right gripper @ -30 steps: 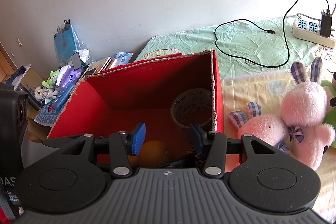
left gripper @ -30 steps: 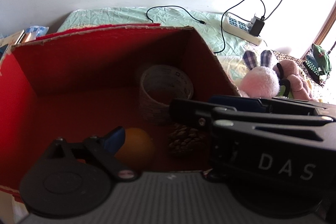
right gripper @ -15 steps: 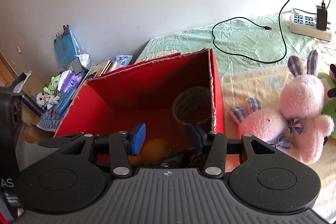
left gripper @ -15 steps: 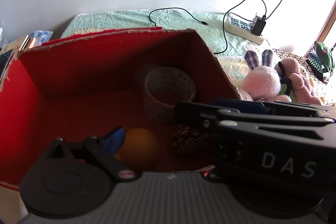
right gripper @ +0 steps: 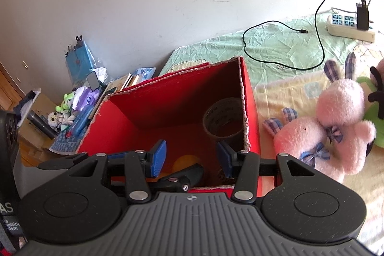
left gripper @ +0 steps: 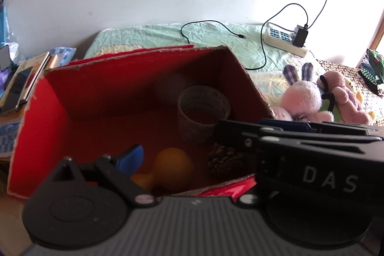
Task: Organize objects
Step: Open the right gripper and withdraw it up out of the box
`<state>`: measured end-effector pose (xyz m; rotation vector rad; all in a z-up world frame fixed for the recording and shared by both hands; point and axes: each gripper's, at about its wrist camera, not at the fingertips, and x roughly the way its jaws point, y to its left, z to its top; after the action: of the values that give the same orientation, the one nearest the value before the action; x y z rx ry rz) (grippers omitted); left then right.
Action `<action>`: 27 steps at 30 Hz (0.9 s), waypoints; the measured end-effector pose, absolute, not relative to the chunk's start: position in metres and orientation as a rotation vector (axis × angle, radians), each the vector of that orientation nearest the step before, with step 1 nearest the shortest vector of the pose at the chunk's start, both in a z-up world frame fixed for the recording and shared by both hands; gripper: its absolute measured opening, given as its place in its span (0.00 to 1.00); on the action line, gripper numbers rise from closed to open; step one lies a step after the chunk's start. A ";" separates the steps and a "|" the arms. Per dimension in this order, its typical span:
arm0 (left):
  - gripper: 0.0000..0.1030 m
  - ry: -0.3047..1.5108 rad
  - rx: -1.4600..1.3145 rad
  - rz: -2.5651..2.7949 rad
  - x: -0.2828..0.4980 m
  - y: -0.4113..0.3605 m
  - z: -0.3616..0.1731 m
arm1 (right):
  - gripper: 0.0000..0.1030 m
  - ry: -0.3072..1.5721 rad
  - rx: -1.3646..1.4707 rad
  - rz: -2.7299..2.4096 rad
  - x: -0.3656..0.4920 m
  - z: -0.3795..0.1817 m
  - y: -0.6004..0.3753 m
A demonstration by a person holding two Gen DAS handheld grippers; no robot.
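A: Box sits mid-frame in the right view, red and open-topped, holding a tape roll at its right wall, an orange and a pine cone near the front

B: Grippers?

A: Right gripper hangs over the front rim, jaws apart, nothing between them. Left gripper shows one blue pad lower left; the right gripper's body hides the other, so I cannot tell its state

B: Outside?

A: Pink bunnies right of the box, a power strip upper right

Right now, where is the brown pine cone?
The brown pine cone lies inside the red cardboard box, near its front right corner, between the orange ball and tape roll.
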<state>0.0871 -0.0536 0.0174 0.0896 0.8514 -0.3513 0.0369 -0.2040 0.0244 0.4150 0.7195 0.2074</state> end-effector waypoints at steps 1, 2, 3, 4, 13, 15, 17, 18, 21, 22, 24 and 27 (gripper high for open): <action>0.91 0.853 0.086 -0.344 0.086 -0.052 0.018 | 0.49 0.717 0.418 0.209 0.035 0.025 -0.204; 0.91 0.853 0.084 -0.338 0.085 -0.051 0.019 | 0.49 0.714 0.419 0.212 0.033 0.026 -0.204; 0.91 0.852 0.082 -0.330 0.084 -0.050 0.020 | 0.49 0.709 0.419 0.215 0.032 0.027 -0.203; 0.91 0.850 0.082 -0.322 0.082 -0.049 0.021 | 0.49 0.702 0.418 0.221 0.030 0.028 -0.203; 0.92 0.838 0.070 -0.248 0.065 -0.040 0.031 | 0.49 0.675 0.432 0.269 0.017 0.033 -0.202; 0.92 0.844 0.065 -0.228 0.062 -0.038 0.031 | 0.49 0.672 0.437 0.281 0.014 0.033 -0.203; 0.92 0.856 0.048 -0.212 0.059 -0.036 0.031 | 0.49 0.667 0.440 0.291 0.011 0.033 -0.204; 0.92 0.857 0.041 -0.206 0.057 -0.034 0.032 | 0.49 0.663 0.440 0.298 0.009 0.034 -0.205; 0.92 0.848 0.041 -0.177 0.049 -0.034 0.036 | 0.50 0.652 0.438 0.319 0.004 0.036 -0.207; 0.92 0.847 0.035 -0.173 0.046 -0.033 0.037 | 0.50 0.648 0.437 0.325 0.003 0.037 -0.208; 0.92 0.839 0.030 -0.156 0.041 -0.033 0.040 | 0.53 0.643 0.432 0.336 0.001 0.038 -0.209; 0.92 0.828 0.034 -0.127 0.034 -0.035 0.043 | 0.53 0.637 0.430 0.356 -0.003 0.038 -0.213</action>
<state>0.0339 -0.0353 0.0430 0.0341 0.8284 -0.1267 -0.0029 -0.2127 0.0376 0.4302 0.6367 0.3563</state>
